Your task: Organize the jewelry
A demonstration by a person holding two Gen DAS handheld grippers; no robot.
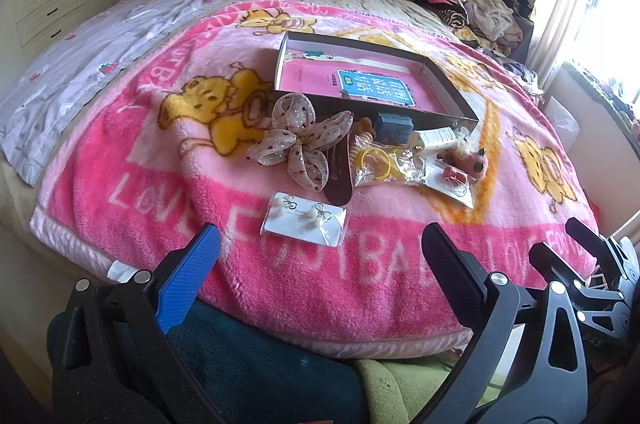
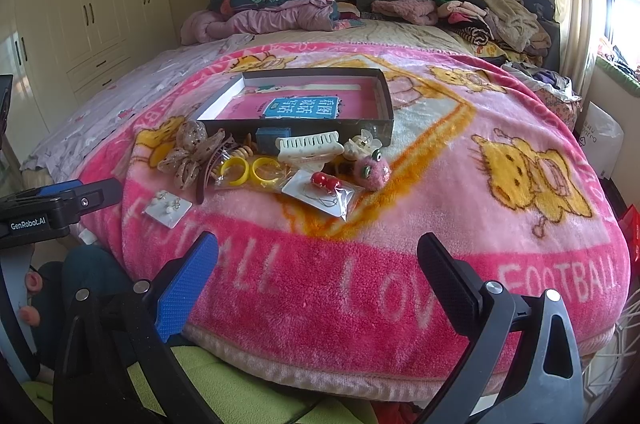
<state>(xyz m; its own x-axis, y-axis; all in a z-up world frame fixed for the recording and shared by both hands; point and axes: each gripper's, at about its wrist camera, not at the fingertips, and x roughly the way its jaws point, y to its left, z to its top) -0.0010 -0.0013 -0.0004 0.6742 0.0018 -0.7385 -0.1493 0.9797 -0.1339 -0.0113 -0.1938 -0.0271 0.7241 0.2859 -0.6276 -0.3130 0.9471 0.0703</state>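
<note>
Both my claws hang spread and empty above the near edge of the pink blanket (image 2: 400, 224): left claw (image 1: 320, 264), right claw (image 2: 318, 264). Left to right lie the earring card (image 1: 303, 219), gauzy bow (image 1: 300, 144), bagged yellow rings (image 2: 250, 170), white hair clip (image 2: 306, 148), all before the dark box (image 2: 384, 92).

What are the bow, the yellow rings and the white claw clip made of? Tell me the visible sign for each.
Bow: sheer, gauzy fabric, it seems; the blanket shows through its dotted loops.
Yellow rings: probably plastic or resin; smooth, glossy and opaque, inside a clear bag.
White claw clip: likely hard moulded plastic, with rigid, evenly spaced teeth and a slight sheen.
</note>
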